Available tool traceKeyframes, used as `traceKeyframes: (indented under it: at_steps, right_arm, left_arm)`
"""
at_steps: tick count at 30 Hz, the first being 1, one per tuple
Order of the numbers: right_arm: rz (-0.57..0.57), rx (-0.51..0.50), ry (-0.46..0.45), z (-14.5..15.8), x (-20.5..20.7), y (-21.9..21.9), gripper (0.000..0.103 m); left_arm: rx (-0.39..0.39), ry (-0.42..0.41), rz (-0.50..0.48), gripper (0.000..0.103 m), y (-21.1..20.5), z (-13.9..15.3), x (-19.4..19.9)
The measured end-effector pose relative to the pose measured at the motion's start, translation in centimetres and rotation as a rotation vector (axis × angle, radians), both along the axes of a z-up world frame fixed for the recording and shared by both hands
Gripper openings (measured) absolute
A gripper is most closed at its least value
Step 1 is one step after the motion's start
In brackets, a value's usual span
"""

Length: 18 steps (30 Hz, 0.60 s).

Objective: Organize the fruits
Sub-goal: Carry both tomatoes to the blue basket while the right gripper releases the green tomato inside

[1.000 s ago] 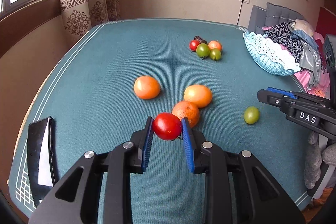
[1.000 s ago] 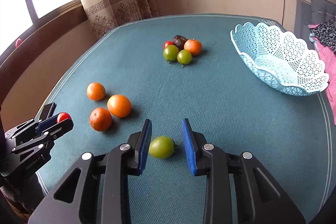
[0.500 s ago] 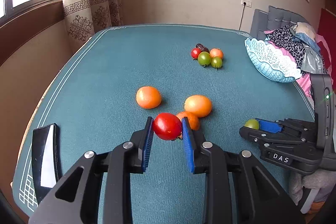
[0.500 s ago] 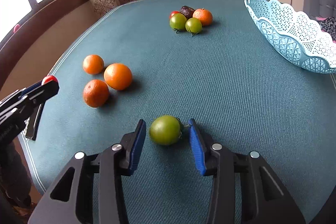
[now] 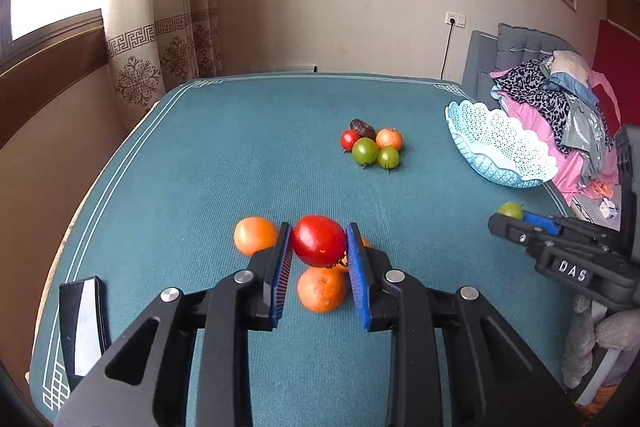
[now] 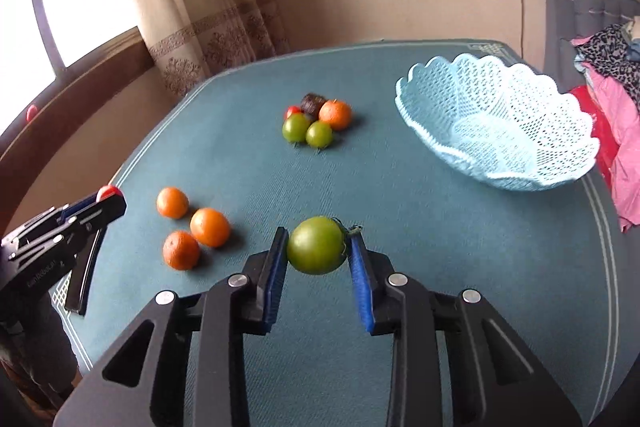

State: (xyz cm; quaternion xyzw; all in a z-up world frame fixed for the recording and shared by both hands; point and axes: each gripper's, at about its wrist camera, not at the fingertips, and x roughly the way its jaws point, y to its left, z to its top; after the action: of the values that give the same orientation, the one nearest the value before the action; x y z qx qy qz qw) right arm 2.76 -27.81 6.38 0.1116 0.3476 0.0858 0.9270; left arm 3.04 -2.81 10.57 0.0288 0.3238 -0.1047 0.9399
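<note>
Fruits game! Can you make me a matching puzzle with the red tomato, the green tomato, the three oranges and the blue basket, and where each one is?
1 red tomato
2 green tomato
3 three oranges
4 blue basket

A lying loose on the table
B pinched in the left gripper
C empty, at the table's edge
D pinched in the right gripper

Pairs: 1-B, 2-D, 3-A, 4-C

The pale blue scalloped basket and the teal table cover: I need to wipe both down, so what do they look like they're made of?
The pale blue scalloped basket looks like moulded plastic: a stiff, thin wall pierced with even small holes, with a slight sheen. The teal table cover looks like woven or felt-like fabric: matte, with fine ribbing and a printed pale border. Neither is certain from looks alone.
</note>
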Motion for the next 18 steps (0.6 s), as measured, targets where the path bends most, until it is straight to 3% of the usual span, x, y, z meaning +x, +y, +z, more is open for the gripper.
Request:
traceKeyframes:
  at_steps: [6, 11, 18]
  right_arm:
    - [-0.166, 0.013, -0.089, 2.7, 0.4, -6.4, 0.030]
    - [-0.271, 0.015, -0.091, 2.6, 1.7, -10.8, 0.031]
    - [-0.315, -0.002, -0.057, 1.1, 3.8, -13.4, 0.032]
  left_arm:
    - [-0.002, -0.026, -0.073, 0.028, -4.1, 1.9, 1.5]
    - [-0.002, -0.047, -0.128, 0.028, -7.7, 3.1, 2.9]
    - [-0.012, -0.033, -0.202, 0.028, -12.4, 3.3, 5.3]
